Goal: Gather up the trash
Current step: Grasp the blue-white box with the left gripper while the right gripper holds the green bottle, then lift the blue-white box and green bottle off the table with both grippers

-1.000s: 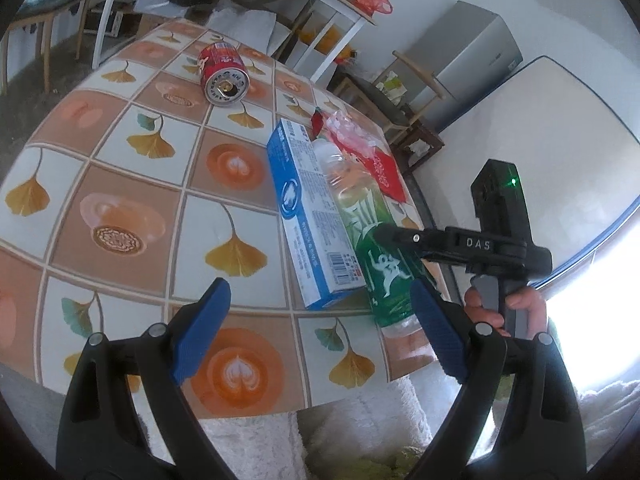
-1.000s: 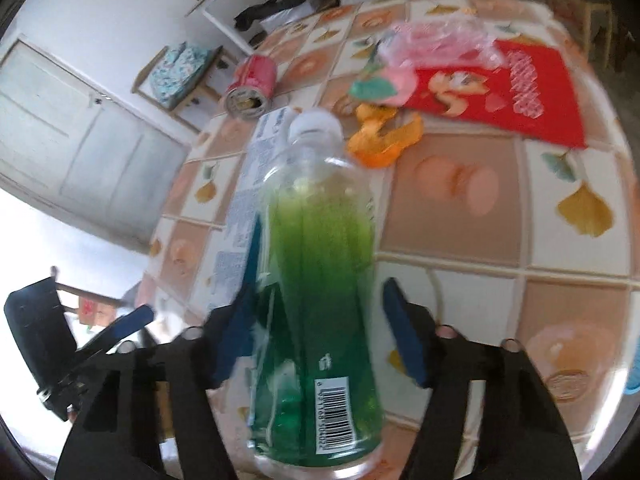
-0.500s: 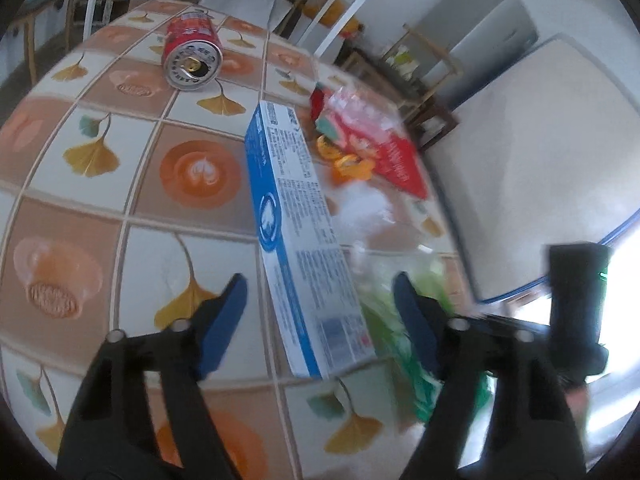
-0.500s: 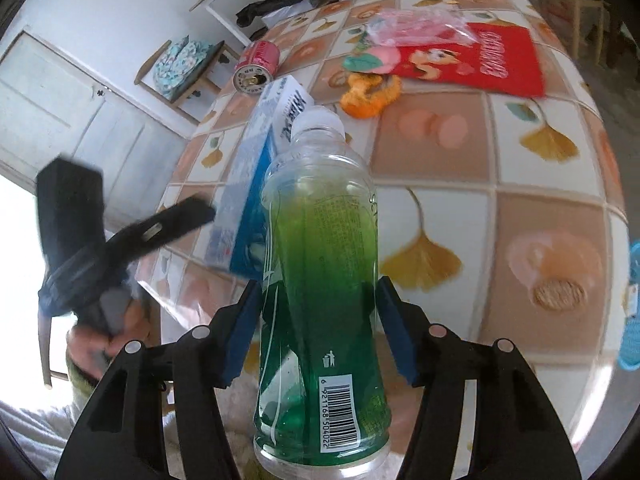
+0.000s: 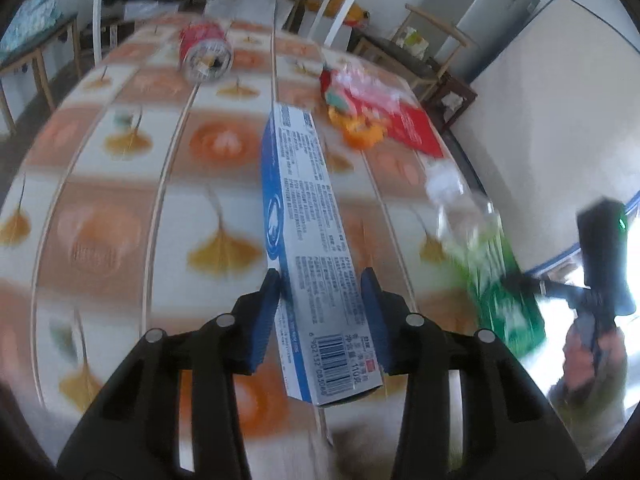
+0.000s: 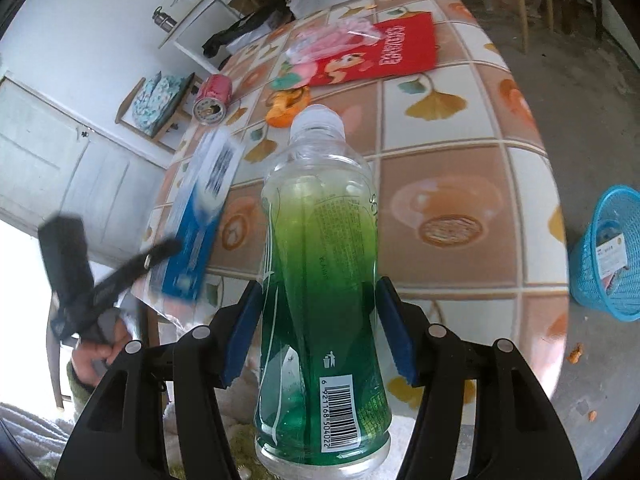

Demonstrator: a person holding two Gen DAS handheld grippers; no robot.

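The right gripper (image 6: 318, 330) clamps a green drink bottle (image 6: 320, 280) at its waist, cap pointing away over the tiled table (image 6: 460, 168). The left gripper (image 5: 322, 318) has just been closing its jaws around the near end of a long blue-and-white box (image 5: 308, 248), which lies on the table with that end jutting past the edge. Both blue pads look to be against the box's sides, though the blur leaves it unclear how firmly they press.

To do this well, the squeeze should finish squarely across the box's narrow width before any lift (thin cardboard will likely buckle if pinched hard or twist if held off-centre). A blue basket (image 6: 608, 252) stands on the floor beyond the table's right side and is probably where both pieces belong. A red can (image 5: 205, 54), orange peel (image 6: 288, 106) and a red packet (image 6: 384, 54) remain on the table.
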